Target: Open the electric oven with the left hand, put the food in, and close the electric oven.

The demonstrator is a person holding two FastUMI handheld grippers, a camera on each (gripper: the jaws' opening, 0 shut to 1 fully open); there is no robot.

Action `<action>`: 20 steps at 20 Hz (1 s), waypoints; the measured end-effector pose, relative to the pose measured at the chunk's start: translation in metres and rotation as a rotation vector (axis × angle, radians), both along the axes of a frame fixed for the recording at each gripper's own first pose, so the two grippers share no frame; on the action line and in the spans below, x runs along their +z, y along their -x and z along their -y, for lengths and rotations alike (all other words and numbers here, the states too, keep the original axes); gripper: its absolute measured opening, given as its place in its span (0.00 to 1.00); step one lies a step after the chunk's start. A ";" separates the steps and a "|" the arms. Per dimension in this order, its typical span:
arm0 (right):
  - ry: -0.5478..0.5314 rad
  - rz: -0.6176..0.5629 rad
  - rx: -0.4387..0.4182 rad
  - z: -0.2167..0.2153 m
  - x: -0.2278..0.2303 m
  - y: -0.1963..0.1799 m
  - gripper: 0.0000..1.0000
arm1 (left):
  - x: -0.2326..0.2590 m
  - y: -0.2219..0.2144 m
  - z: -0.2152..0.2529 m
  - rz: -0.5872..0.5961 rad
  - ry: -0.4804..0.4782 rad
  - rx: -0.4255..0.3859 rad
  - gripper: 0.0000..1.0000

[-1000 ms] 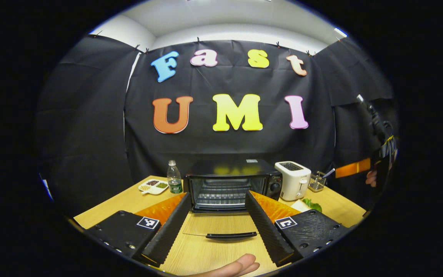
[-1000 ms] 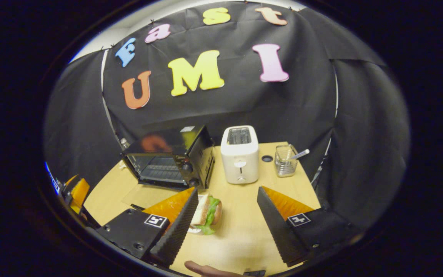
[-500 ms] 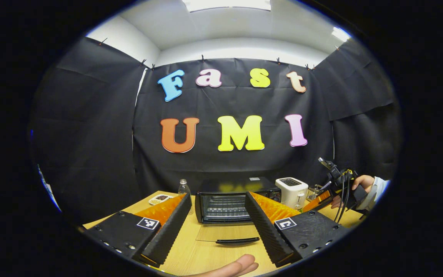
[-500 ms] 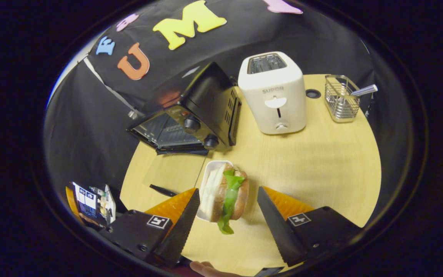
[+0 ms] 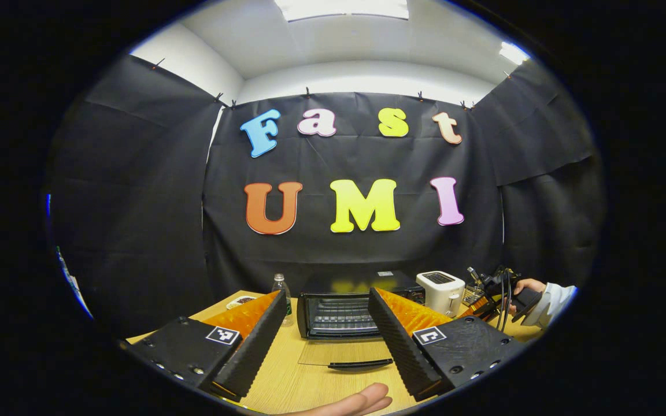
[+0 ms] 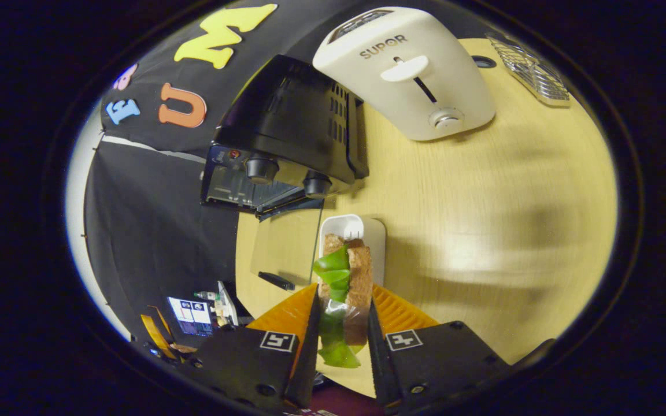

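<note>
The black electric oven (image 5: 339,312) stands at the back of the wooden table (image 5: 287,381), its glass door (image 5: 344,351) folded down flat with the handle (image 5: 361,364) nearest me. My left gripper (image 5: 326,296) hangs open in front of it, holding nothing. In the right gripper view, a sandwich (image 6: 349,277) with green lettuce rests over a white tray (image 6: 362,228), and my right gripper (image 6: 343,292) is shut on it, one finger on each side. The oven (image 6: 287,133) with its lowered door (image 6: 281,248) lies to the upper left of the sandwich. Farther off, the right gripper (image 5: 498,294) is held by a hand in a white sleeve.
A white toaster (image 6: 408,69) stands right of the oven, with a wire basket (image 6: 532,72) beyond it. A water bottle (image 5: 280,289) and a small sectioned dish (image 5: 240,301) sit left of the oven. A person's fingers (image 5: 362,401) show at the table's near edge.
My right gripper has come down over the sandwich and shut on it. The left gripper has drawn back a little from the open oven, still open.
</note>
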State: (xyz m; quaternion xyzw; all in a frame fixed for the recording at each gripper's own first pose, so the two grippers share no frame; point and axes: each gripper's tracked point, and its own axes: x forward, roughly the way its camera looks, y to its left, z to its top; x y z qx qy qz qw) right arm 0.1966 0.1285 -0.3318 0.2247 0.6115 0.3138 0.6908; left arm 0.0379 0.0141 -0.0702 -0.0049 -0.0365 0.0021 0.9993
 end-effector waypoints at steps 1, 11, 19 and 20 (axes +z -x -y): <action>-0.010 0.006 -0.011 -0.001 0.005 0.003 0.42 | -0.002 0.001 0.001 -0.007 -0.002 -0.006 0.93; -0.165 0.114 -0.149 -0.020 0.063 0.068 0.42 | -0.008 0.023 -0.014 -0.028 0.024 -0.011 0.84; -0.359 0.210 -0.483 -0.096 0.063 0.112 0.42 | -0.020 0.039 -0.025 -0.030 0.040 -0.039 0.93; -0.383 0.197 -0.525 -0.105 0.063 0.117 0.42 | -0.023 0.040 -0.030 -0.040 0.047 -0.039 0.93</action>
